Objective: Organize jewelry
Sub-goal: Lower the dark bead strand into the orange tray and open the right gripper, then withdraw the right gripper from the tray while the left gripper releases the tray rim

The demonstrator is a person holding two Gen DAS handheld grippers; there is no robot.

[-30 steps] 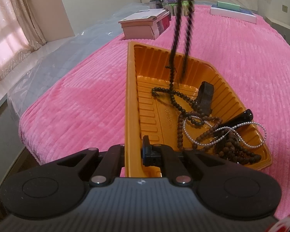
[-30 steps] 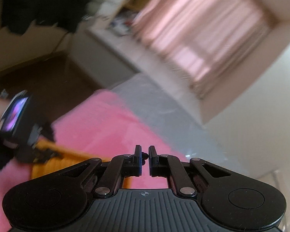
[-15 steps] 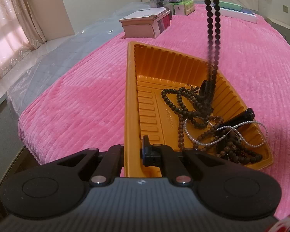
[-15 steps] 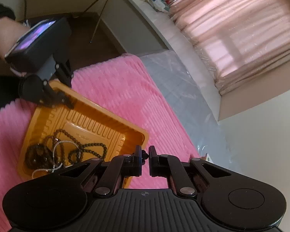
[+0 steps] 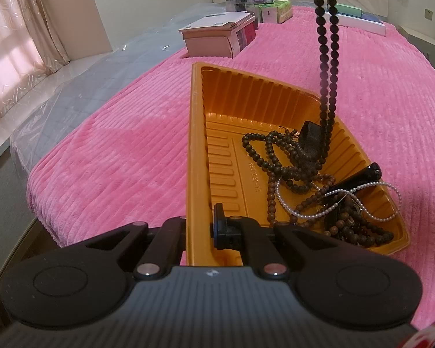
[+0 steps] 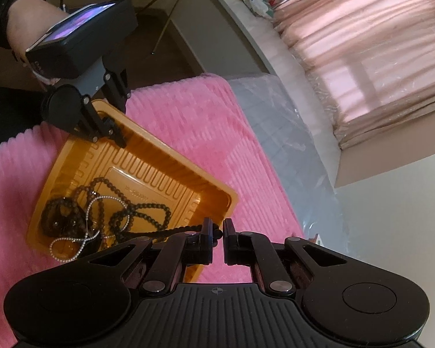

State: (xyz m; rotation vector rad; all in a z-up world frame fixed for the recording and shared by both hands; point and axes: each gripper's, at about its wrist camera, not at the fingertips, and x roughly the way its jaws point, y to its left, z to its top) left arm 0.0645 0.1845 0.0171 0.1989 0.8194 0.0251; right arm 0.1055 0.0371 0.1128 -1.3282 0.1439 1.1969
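Note:
An orange plastic tray (image 5: 197,150) lies on the pink bedspread. My left gripper (image 5: 201,226) is shut on the wall at its near left corner, one finger inside and one outside. The right wrist view shows that same left gripper (image 6: 110,133) on the tray's (image 6: 188,168) far corner. In the tray lie brown bead strands, a white pearl strand (image 5: 333,191) and black pieces (image 5: 311,139). A dark bead necklace (image 5: 327,43) hangs from above, its lower end coiled in the tray. My right gripper (image 6: 216,240) is shut on this necklace (image 6: 159,230) above the tray's edge.
A stack of pinkish boxes (image 5: 217,34) and small cartons (image 5: 269,5) sit at the bed's far end, with a flat box (image 5: 356,17) to the right. Plastic sheeting (image 5: 87,87) covers the bed's left side. A person's hand (image 6: 29,26) holds the left gripper.
My right gripper has come down and rolled, lowering the necklace. More of its beads now lie coiled in the tray, and the hanging part has shifted right. The left gripper has stayed put.

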